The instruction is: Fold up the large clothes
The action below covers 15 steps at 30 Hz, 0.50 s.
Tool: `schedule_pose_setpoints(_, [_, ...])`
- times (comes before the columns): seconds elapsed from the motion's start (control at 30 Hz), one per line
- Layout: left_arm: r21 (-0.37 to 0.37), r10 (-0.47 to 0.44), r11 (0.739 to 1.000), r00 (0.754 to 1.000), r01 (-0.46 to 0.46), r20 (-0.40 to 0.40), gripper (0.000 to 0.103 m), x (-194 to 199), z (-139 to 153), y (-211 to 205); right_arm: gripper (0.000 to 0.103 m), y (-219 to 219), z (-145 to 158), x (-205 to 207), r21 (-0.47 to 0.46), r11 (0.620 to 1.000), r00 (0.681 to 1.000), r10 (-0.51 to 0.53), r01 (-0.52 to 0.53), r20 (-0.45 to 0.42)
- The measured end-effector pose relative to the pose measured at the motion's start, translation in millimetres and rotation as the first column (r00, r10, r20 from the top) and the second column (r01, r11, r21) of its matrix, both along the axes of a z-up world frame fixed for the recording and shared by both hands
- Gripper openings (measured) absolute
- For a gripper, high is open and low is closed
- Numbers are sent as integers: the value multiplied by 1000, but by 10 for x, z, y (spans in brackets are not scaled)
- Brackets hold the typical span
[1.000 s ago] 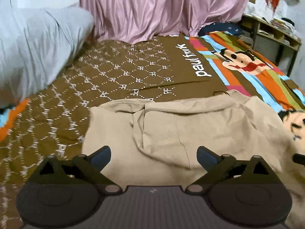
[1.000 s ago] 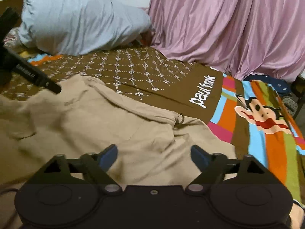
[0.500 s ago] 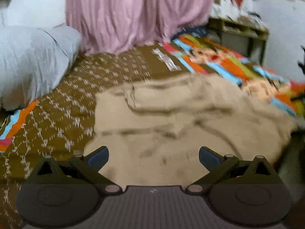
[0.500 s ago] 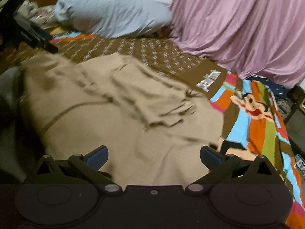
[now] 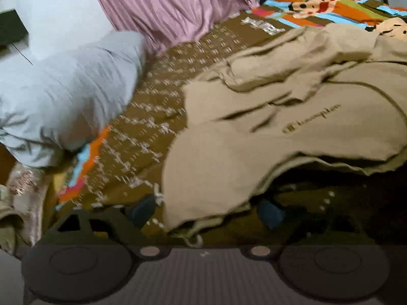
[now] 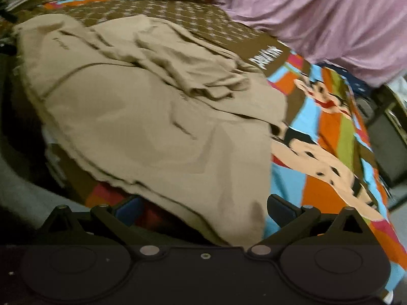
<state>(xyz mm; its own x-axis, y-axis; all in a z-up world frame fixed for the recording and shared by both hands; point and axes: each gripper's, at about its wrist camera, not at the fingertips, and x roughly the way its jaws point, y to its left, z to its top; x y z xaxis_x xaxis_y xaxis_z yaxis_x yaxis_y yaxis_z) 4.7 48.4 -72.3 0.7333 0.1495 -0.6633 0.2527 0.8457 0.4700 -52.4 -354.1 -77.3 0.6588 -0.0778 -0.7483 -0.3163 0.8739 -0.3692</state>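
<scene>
A large tan hoodie [image 5: 292,127] lies rumpled on the bed, its chest logo facing up; it also shows in the right wrist view [image 6: 152,96]. My left gripper [image 5: 206,211] is open, its blue-padded fingers either side of the hoodie's near left hem corner, where a drawstring end dangles. My right gripper [image 6: 203,207] is open, its fingers straddling the near right hem corner. The hem edge looks lifted off the bedspread, with dark shadow under it. Both views are motion-blurred.
The bedspread [image 5: 152,117] is brown with white marks, with a colourful cartoon-monkey panel [image 6: 330,137] to the right. A grey pillow [image 5: 63,89] lies far left. A pink curtain [image 5: 178,5] hangs behind. Furniture [image 6: 381,137] stands beside the bed at right.
Both grippers have pulled back toward the near edge of the bed and dropped low. They now sit at the hoodie's near hem corners instead of over its middle. Both stay open.
</scene>
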Motion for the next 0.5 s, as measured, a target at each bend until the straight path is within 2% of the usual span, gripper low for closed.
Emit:
schedule_pose_setpoints(0.1, [16, -25, 1000, 997, 24, 68, 76, -21, 66, 23, 91, -98, 15, -60, -8, 999, 998, -39, 40, 59])
schedule_pose_setpoints(0.13, [13, -35, 999, 996, 34, 88, 66, -32, 100, 26, 85, -123, 27, -90, -7, 999, 996, -48, 49, 79])
schedule_pose_setpoints(0.17, [3, -44, 999, 994, 44, 103, 54, -31, 135, 30, 76, -148, 40, -116, 1, 999, 994, -53, 53, 100])
schedule_pose_setpoints(0.2, [-17, -52, 998, 993, 54, 108, 47, -36, 161, 40, 71, -175, 60, -142, 13, 999, 992, -54, 53, 117])
schedule_pose_setpoints(0.23, [-46, -59, 997, 992, 64, 107, 31, -20, 188, 52, 59, -194, 81, -168, 28, 998, 990, -54, 51, 130])
schedule_pose_setpoints(0.27, [-77, -59, 995, 993, 67, 107, 20, -3, 214, 66, 43, -210, 102, -189, 47, 998, 989, -50, 44, 139])
schedule_pose_setpoints(0.3, [-96, -51, 994, 993, 61, 107, 18, 30, 228, 83, 35, -205, 116, -196, 60, 998, 989, -46, 37, 143])
schedule_pose_setpoints(0.33, [-103, -33, 994, 993, 44, 111, 12, 53, 253, 79, 21, -203, 134, -204, 71, 997, 988, -43, 33, 151])
schedule_pose_setpoints(0.37, [-100, -20, 995, 994, 31, 110, 7, 84, 278, 74, 14, -188, 154, -203, 78, 996, 986, -45, 33, 160])
schedule_pose_setpoints(0.5, [-136, 29, 991, 989, -9, 146, 4, 226, 546, 83, 8, -163, 322, -160, 104, 994, 975, -60, 38, 212])
